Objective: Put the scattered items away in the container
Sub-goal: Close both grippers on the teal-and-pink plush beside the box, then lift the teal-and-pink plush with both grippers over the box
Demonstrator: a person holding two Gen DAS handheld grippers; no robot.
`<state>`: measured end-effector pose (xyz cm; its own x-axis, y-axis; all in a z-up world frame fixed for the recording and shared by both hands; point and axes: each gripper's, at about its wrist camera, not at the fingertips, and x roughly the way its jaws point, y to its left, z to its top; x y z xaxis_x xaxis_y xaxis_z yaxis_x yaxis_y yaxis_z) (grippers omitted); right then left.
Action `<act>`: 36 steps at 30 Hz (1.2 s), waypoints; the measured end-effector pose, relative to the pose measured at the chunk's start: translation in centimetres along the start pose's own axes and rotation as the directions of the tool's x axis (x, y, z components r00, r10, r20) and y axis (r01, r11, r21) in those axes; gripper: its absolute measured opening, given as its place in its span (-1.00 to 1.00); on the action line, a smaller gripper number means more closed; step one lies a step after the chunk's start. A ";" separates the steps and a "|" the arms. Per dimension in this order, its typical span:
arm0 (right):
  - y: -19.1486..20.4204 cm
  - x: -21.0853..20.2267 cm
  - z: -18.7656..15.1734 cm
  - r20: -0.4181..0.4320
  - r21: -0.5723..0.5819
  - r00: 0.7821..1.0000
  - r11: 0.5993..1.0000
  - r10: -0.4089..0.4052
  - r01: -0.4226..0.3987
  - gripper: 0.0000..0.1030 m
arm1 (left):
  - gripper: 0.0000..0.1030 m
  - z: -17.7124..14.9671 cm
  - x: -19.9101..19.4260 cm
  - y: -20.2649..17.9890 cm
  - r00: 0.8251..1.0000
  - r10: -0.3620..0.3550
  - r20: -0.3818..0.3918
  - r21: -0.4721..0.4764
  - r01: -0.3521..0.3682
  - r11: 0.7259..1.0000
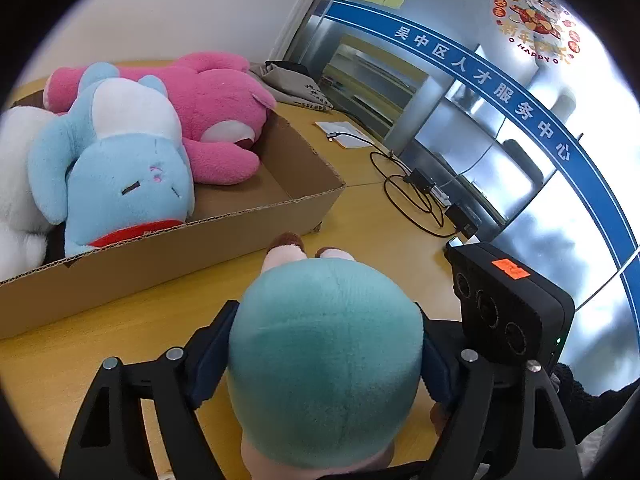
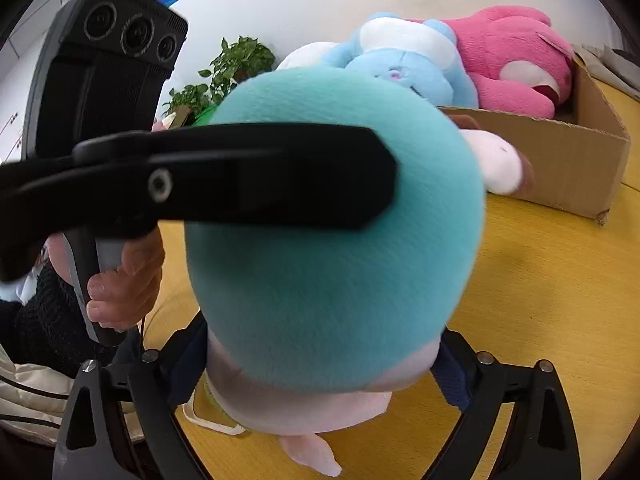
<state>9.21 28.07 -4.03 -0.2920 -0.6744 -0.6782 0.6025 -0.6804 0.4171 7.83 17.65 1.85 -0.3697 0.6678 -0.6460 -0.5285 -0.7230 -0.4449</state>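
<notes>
This looks like an office or public service centre: a frosted glass partition [image 1: 500, 168] carries a blue band of Chinese lettering [image 1: 480, 80] and a round New Year sticker [image 1: 536, 26]; a wood-topped desk [image 1: 380, 208] holds cables [image 1: 408, 192]; a potted plant [image 2: 224, 76] stands by a white wall.

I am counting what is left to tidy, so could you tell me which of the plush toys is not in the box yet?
The teal plush: both grippers hold it above the table, while the blue, pink and white ones lie in the box.
</notes>
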 end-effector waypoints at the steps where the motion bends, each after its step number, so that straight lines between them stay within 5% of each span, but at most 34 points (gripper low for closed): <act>1: -0.1 0.1 0.0 -0.001 0.009 1.000 1.000 -0.005 0.005 0.94 | 0.48 0.1 -0.1 0.4 1.000 0.008 -0.004 -0.021 -0.008 1.000; 7: 1.6 -0.2 0.8 0.024 -0.016 0.991 0.991 -0.134 0.134 1.00 | 0.44 0.4 -1.2 2.9 0.996 0.084 -0.008 -0.161 -0.084 0.983; 14: 5.4 -1.8 1.4 0.079 -0.042 0.932 0.933 -0.355 0.359 0.98 | 0.42 0.5 -1.4 3.9 0.991 0.133 -0.015 -0.221 -0.133 0.966; 17: 5.4 -0.6 1.1 0.055 -0.028 0.928 0.929 -0.368 0.369 0.76 | 0.42 0.6 -1.2 3.9 0.989 0.146 -0.020 -0.231 -0.146 0.962; 19: 5.0 0.6 0.4 0.010 0.016 0.935 0.935 -0.355 0.355 0.84 | 0.41 0.5 -1.2 3.9 0.989 0.147 -0.023 -0.232 -0.149 0.961; 23: 5.1 2.8 -0.3 -0.028 -0.010 0.910 0.910 -0.414 0.413 0.92 | 0.40 0.3 -1.7 3.8 0.990 0.140 -0.019 -0.221 -0.141 0.965; 29: 5.4 1.0 -0.6 0.046 -0.003 0.925 0.926 -0.376 0.377 0.58 | 0.36 0.7 -2.9 3.2 0.992 0.127 0.005 -0.199 -0.123 0.972; 36: 6.0 -2.8 1.4 0.213 -0.044 0.889 0.905 -0.406 0.424 0.57 | 0.35 4.9 -6.0 -1.3 0.989 0.103 0.101 -0.060 -0.097 0.993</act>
<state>12.60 25.44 1.24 -0.6619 -0.3843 -0.6435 0.4543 -0.8886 0.0634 7.00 15.48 9.32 -0.4979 0.6041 -0.6223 -0.4430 -0.7940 -0.4164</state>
